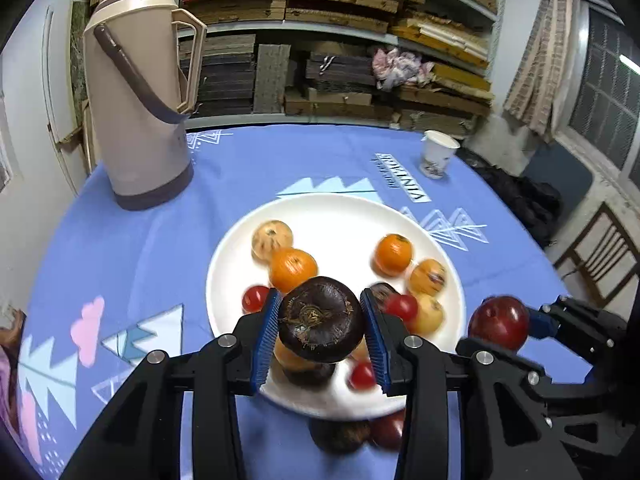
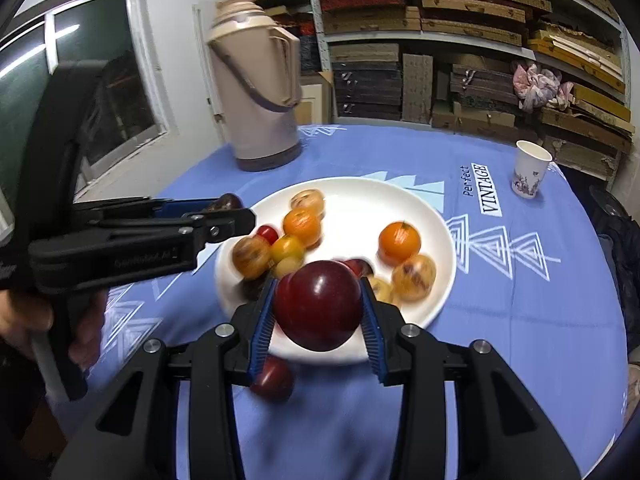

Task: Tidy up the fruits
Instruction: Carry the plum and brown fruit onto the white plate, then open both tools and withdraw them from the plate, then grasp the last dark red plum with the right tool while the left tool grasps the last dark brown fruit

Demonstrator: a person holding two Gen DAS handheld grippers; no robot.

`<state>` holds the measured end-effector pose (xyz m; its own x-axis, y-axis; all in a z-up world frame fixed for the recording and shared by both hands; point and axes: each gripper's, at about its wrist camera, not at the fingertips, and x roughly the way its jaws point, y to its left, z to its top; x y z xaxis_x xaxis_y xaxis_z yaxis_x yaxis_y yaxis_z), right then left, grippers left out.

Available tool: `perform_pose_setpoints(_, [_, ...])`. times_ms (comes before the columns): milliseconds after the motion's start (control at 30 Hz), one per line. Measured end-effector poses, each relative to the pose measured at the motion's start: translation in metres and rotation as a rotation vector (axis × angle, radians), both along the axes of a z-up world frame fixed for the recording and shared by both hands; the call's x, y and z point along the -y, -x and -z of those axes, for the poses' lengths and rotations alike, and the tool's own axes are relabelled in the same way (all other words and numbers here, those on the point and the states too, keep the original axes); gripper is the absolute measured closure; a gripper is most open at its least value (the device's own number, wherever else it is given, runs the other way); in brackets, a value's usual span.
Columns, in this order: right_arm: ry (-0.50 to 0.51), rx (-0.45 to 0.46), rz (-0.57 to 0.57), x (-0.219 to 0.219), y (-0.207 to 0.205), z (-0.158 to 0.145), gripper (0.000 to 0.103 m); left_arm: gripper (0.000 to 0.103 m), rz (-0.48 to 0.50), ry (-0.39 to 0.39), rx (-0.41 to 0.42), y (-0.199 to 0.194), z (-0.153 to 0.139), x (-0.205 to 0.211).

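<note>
Dark mangosteen (image 1: pixel 320 318) and red apple (image 2: pixel 318 306) held above white plate (image 2: pixel 436 236) of small fruits.

Storeroom: shelves (image 1: pixel 340 20) of stacked boards

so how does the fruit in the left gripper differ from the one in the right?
The left gripper holds a dark brown, near-black fruit; the right gripper holds a red apple.
The dark fruit looks dull and rough with a dried stem cap facing the camera; the apple is smooth and glossy with highlights.
The dark fruit looks flattened; the apple is round.
Shared: each is clamped between blue pads above the near edge of the white plate.
</note>
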<state>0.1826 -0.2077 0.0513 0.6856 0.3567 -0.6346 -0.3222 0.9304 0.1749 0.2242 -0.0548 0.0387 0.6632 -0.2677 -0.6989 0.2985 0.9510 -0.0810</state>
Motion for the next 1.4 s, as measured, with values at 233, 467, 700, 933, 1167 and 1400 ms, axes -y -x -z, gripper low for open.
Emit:
perform_pose_setpoints(233, [0.008,-0.055,0.014,-0.007,-0.058,0.016,0.064,0.062,-0.009,0.003,-0.045,-0.04,0.011,0.01])
perform_pose_setpoints(467, [0.021,-0.07,0.038,-0.008,-0.072,0.03,0.056,0.059,-0.012,0.016,-0.086,-0.05,0.027,0.011])
perform_pose_setpoints(700, [-0.047,-0.034,0.075,0.017,-0.049,0.02,0.05,0.037,-0.036,0.003,-0.034,-0.032,0.013,-0.003])
perform_pose_setpoints(933, [-0.023,-0.042,0.033,0.022,0.006,0.015,0.043,0.032,-0.045,-0.061,-0.012,0.004,0.013,-0.016])
perform_pose_setpoints(1167, [0.066,-0.063,-0.044,-0.006,0.059,0.037,0.043,0.03,-0.043,-0.051,-0.012,0.053,0.021,-0.034])
perform_pose_setpoints(1400, [0.056,-0.117,-0.074,-0.026,0.079,0.06,0.042,0.03,-0.043,-0.07,-0.047,0.087,0.045,-0.036])
